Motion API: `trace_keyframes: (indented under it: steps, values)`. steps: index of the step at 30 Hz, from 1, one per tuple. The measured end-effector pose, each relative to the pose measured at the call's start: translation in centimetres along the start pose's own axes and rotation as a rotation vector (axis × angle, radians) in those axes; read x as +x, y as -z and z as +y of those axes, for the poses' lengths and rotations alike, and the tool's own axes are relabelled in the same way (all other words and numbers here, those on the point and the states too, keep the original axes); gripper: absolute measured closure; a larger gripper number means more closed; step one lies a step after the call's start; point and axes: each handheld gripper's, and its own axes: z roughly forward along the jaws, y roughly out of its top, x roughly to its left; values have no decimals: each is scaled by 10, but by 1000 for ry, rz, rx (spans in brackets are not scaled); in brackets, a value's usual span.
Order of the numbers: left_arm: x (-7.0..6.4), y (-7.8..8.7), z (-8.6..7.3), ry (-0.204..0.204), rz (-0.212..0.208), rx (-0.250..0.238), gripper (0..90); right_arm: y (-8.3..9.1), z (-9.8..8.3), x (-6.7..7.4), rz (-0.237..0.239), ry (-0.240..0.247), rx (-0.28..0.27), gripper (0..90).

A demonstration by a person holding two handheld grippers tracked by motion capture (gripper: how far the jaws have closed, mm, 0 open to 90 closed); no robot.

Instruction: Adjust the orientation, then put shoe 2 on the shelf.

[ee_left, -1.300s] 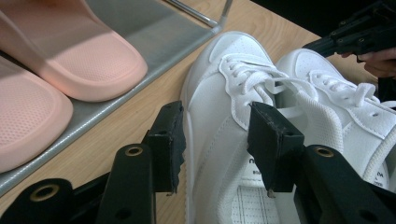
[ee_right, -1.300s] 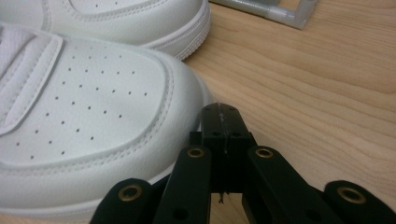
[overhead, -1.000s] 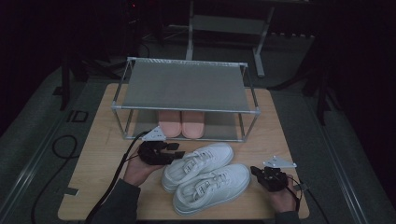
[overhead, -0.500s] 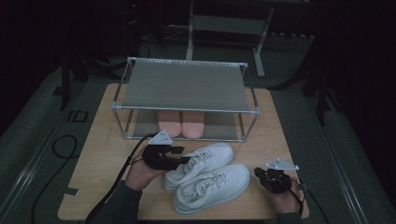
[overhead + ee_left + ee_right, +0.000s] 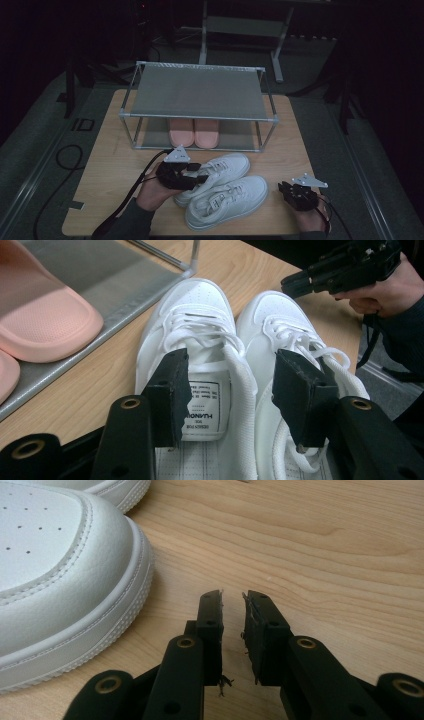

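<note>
Two white sneakers lie side by side on the wooden table, the far one point(image 5: 220, 170) and the near one point(image 5: 230, 200), toes to the right. My left gripper point(image 5: 197, 177) is over their heel ends, and its jaws have just been opening. In the left gripper view my left gripper point(image 5: 232, 390) stands open: one pad point(image 5: 170, 395) is inside the far sneaker point(image 5: 195, 325) by the tongue label, the other point(image 5: 300, 400) over the near sneaker point(image 5: 280, 325), and the collar edges between them are not pressed. My right gripper point(image 5: 286, 192) point(image 5: 232, 605) sits on the table beside the near sneaker's toe point(image 5: 60, 565). Its jaws have just been opening and show a narrow empty gap.
A two-level metal shoe rack point(image 5: 200, 92) stands at the back of the table point(image 5: 115, 150). A pair of pink slippers point(image 5: 193, 131) point(image 5: 40, 320) rests on its lower shelf. Cables trail off the left of the table. A dark floor surrounds it.
My left gripper has moved right, from beside the far sneaker's heel to over both heel openings. My right gripper has stayed near the toe of the near sneaker.
</note>
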Motion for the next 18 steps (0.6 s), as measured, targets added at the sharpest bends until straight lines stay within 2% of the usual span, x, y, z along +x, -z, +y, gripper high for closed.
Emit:
trace_keyframes:
  steps: [9, 18]
  values:
    - [-5, -3, -2, -9, -2, 1, 482, 0, -3, -2, -8, -11, 0, 758]
    - [-12, -9, -5, -25, -3, 34, 470, -2, -4, -4, -12, -16, 6, 727]
